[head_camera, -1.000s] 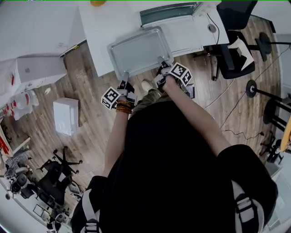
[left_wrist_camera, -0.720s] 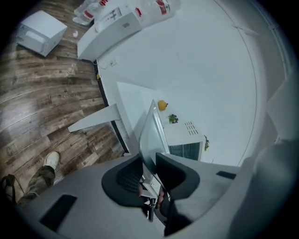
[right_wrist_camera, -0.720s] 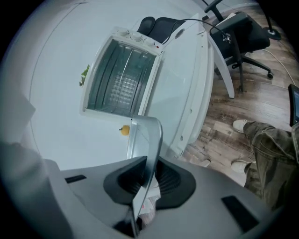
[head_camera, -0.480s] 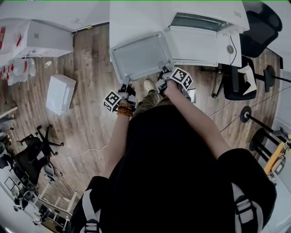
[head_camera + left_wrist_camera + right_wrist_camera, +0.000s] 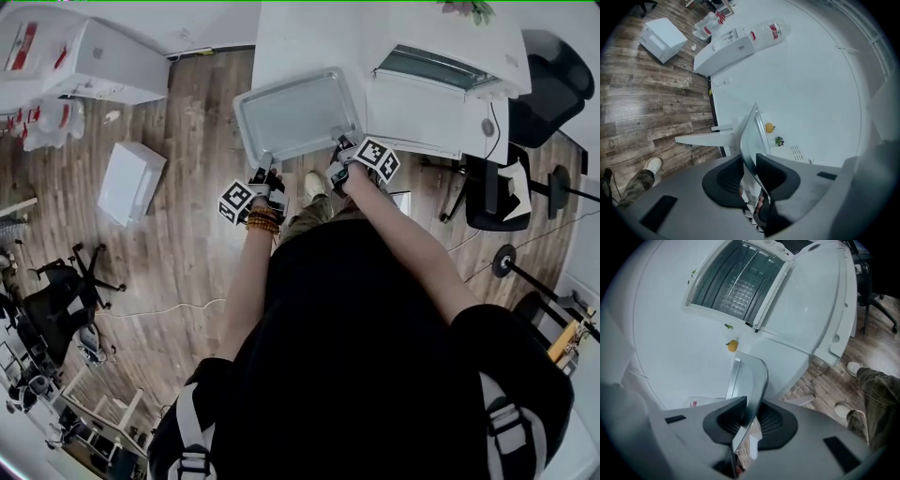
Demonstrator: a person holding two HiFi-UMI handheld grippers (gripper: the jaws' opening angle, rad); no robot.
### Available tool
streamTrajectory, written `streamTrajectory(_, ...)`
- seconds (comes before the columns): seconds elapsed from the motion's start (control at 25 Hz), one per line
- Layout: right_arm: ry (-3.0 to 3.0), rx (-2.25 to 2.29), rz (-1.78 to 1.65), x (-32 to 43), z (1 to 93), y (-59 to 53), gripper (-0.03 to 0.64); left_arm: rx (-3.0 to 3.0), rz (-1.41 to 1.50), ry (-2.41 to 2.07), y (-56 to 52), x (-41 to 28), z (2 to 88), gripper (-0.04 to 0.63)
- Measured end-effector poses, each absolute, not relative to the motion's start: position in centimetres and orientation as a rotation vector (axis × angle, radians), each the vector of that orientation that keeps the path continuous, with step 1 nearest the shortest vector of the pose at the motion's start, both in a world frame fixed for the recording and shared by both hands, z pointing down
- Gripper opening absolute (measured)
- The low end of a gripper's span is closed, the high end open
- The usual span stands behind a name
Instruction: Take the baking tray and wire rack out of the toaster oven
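The silver baking tray (image 5: pixel 295 117) hangs level over the white table (image 5: pixel 291 37), left of the toaster oven (image 5: pixel 441 66), whose door (image 5: pixel 427 117) lies open. My left gripper (image 5: pixel 265 167) is shut on the tray's near left rim, which shows edge-on (image 5: pixel 751 136) between the pads (image 5: pixel 729 180). My right gripper (image 5: pixel 339 141) grips the near right rim (image 5: pixel 747 380). Its jaws are opening slightly while the pads (image 5: pixel 731 420) still press on the tray. A wire rack (image 5: pixel 736 289) shows inside the oven cavity.
An orange fruit (image 5: pixel 732 346) and a small plant (image 5: pixel 464 9) sit at the table's far side. A white box (image 5: pixel 131 183) and a white cabinet (image 5: pixel 84 56) stand on the wooden floor at left, and an office chair (image 5: pixel 497 187) at right.
Both grippers have carried the tray leftward, away from the oven and further over the table. The grips on its near rim look the same.
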State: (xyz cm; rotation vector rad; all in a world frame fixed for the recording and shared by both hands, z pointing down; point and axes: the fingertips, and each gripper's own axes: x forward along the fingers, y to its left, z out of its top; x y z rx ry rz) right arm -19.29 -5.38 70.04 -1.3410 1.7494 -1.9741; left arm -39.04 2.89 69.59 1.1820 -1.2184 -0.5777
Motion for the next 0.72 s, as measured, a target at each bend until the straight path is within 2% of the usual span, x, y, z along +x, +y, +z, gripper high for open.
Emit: streamTrajectory(0.72, 1.663, -1.317, -2.022, -19.2, 70.5, -13.7, 0.106, 1.185, -0.517, -1.184, -9.4, -39.9, 69.4, 0.098)
